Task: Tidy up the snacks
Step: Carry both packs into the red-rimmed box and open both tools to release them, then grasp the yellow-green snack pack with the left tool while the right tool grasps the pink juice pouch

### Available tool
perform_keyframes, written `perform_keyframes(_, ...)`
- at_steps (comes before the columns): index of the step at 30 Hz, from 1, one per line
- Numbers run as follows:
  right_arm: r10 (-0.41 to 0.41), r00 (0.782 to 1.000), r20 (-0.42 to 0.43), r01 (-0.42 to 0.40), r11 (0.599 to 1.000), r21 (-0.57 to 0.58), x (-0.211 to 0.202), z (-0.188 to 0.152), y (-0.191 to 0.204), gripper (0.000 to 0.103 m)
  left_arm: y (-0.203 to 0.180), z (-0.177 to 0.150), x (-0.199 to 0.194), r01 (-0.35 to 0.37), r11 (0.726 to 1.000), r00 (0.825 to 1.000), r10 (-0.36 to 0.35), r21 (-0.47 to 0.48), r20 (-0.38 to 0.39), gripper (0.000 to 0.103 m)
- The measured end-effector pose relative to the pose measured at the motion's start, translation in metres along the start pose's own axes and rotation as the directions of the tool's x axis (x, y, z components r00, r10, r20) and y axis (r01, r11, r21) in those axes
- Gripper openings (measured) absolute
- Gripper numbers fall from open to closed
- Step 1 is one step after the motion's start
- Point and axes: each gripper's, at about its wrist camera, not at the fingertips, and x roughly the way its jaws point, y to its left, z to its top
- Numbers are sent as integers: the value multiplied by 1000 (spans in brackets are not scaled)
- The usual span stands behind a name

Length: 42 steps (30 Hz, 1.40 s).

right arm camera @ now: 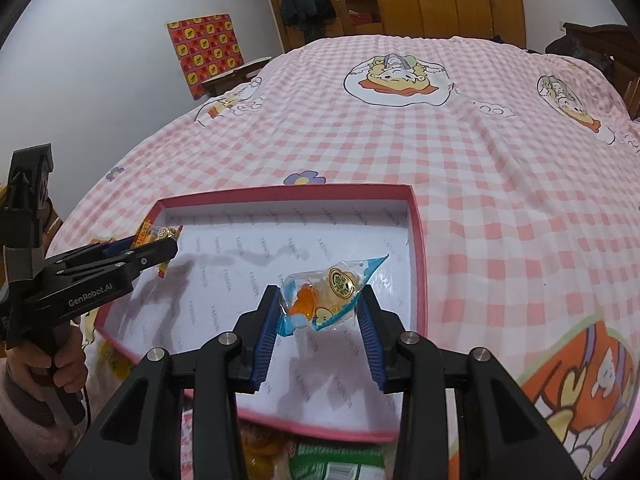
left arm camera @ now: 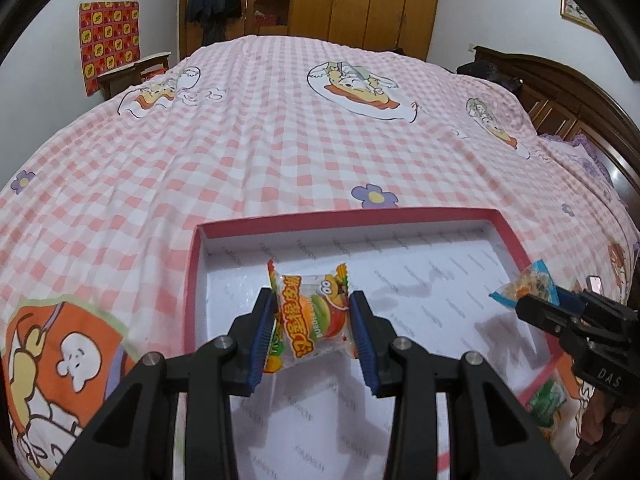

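left gripper (left arm camera: 314, 322) has its ribbed blue pads pinched on a crinkly burger candy packet (left arm camera: 316, 314), right gripper (right arm camera: 320, 314) clamps a clear blue-edged gummy packet (right arm camera: 326, 296). both hang over the shallow pink-rimmed cardboard box (right arm camera: 418, 240) (white printed floor, nothing lying in it). past that, soft pink checked bedspread (left arm camera: 260, 140), then wooden wardrobe (left arm camera: 360, 0).

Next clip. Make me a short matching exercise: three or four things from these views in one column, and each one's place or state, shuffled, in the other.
1. burger candy packet
2. blue-edged candy packet
3. pink-rimmed box
4. green packet

a. lying on the checked bedspread, nothing resting on its floor
b. pinched in the right gripper
c. outside the box, by its near rim
d. pinched in the left gripper

Pairs: 1-d, 2-b, 3-a, 4-c
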Motion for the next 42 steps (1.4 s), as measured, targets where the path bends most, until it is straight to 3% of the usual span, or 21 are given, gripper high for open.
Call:
perform_keyframes(15, 1, 1000, -31, 0, 999, 36, 30, 0, -13, 40, 2, 2, 22, -8, 1000, 1000, 7, -12, -24, 43)
perform_keyframes(20, -1, 1000, -29, 2, 999, 34, 32, -1, -15, 40, 2, 2, 20, -13, 1000, 1000, 13, -16, -26, 51)
perform_keyframes(27, 52, 999, -15, -51, 994, 99, 28, 2, -19, 49, 3, 5, 3, -33, 999, 999, 34, -25, 8, 56)
perform_keyframes(31, 39, 999, 5, -39, 993, 107, 18, 3, -21, 55, 2, 4, -9, -28, 999, 1000, 29, -28, 13, 56)
perform_keyframes(42, 53, 998, 45, -55, 997, 45, -25, -7, 2, 56, 1, -10, -50, -50, 998, 998, 51, -47, 24, 56)
